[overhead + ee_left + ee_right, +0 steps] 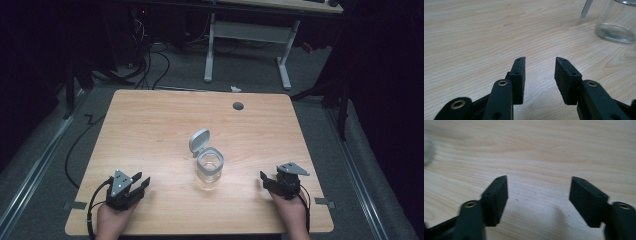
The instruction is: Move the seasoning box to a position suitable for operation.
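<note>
Because the glass jar (209, 169) at mid-table looks rigid, slick and breakable, with its lid (198, 141) flipped up behind, we judge its flat sides the safest hold. Our left gripper (141, 183) and right gripper (263, 178) flank it, jaws spread, empty.

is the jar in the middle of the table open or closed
Open. The glass jar stands upright with its grey lid flipped up and back behind the rim, leaving the mouth uncovered. It looks empty, though clear liquid cannot be ruled out.
</note>
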`<action>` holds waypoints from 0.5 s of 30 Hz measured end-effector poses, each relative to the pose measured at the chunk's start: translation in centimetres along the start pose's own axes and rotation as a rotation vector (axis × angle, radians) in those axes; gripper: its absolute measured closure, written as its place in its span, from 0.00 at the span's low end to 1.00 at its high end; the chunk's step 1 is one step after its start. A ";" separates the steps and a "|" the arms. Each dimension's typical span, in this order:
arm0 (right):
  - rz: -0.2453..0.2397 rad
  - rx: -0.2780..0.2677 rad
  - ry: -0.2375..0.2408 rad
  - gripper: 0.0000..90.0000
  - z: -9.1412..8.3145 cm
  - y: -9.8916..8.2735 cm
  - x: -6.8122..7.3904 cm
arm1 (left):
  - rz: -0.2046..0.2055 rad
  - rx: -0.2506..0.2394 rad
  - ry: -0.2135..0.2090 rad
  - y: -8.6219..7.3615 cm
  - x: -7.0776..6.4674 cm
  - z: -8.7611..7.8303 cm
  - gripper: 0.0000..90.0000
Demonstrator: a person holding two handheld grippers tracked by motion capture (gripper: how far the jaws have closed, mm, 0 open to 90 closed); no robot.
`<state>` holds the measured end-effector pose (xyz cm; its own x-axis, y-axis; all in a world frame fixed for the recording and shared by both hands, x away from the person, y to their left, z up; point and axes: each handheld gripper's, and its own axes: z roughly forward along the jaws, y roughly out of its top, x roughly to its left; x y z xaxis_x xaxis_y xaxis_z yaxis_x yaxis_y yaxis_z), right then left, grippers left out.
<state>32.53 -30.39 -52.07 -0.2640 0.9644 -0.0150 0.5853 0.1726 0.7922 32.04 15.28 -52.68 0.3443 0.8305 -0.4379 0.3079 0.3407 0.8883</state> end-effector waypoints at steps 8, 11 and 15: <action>-0.038 -0.023 0.037 0.53 -0.8 -0.1 1.2 | -0.003 0.013 -0.017 0.0 -0.3 0.5 0.62; -0.035 -0.030 0.062 0.59 -0.9 0.2 1.7 | -0.012 0.021 -0.021 0.0 -0.3 0.6 0.60; -0.033 -0.064 0.099 0.66 -0.6 1.2 2.6 | -0.011 0.024 -0.021 0.0 -0.4 0.6 0.58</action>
<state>32.07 -27.86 -50.81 -0.3590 0.9332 0.0162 0.5259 0.1880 0.8295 32.43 14.66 -52.62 0.3596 0.8169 -0.4509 0.3330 0.3391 0.8798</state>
